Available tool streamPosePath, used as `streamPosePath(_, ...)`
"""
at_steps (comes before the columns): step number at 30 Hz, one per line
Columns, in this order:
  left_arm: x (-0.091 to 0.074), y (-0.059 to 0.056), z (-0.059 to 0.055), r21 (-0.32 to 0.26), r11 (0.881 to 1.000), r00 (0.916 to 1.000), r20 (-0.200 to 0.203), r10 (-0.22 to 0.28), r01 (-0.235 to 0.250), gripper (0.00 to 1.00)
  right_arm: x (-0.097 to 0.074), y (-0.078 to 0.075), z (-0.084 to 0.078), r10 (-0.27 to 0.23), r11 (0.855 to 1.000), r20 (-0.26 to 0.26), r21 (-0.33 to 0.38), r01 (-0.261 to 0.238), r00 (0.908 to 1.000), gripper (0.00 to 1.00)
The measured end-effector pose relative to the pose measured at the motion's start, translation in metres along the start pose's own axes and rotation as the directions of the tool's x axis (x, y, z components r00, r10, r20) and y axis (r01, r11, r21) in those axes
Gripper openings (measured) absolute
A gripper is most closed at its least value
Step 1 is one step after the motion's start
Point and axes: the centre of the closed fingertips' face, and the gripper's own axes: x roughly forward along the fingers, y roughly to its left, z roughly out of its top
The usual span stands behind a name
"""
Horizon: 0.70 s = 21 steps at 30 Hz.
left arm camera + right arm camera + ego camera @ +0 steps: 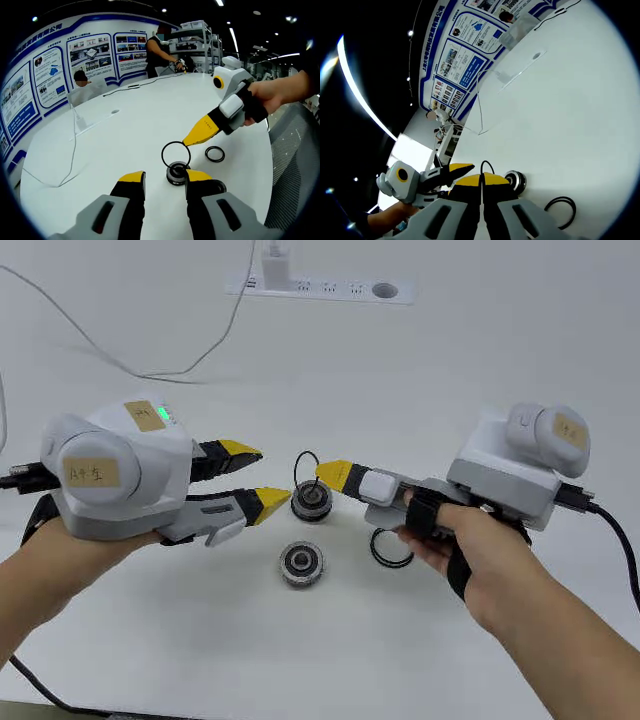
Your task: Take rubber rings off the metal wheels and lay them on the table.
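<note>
1. A thin black rubber ring (162,155), rising from a round metal wheel (311,502) on the white table (450,370), is pinched in the right gripper (335,475).
2. The left gripper (255,475) is held beside the wheel, jaws apart.

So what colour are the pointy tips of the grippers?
Yellow, on both the left gripper and the right gripper; clearest in the head view.

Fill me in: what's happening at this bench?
A person works two handheld grippers over two metal wheels. The right tongs are shut on a thin rubber ring, holding it upright above the far wheel. The left tongs are open beside that wheel. A thicker ring already lies on the table; the near wheel sits apart.
</note>
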Motion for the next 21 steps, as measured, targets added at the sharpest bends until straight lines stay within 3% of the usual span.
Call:
streamPosePath(9, -0.003, -0.001, 0.005, -0.001, 1.0, 0.9999, 0.006, 0.01, -0.01, 0.33, -0.03, -0.021, -0.001, -0.047, 0.997, 0.026, 0.055, 0.045, 0.9986, 0.01)
streamPosePath(21, -0.002, -0.012, 0.009, 0.012, 1.0, 1.0, 0.009, 0.002, -0.002, 0.33, -0.068, -0.056, -0.029, -0.146, 0.98, 0.019, 0.141, 0.142, 0.9891, 0.01)
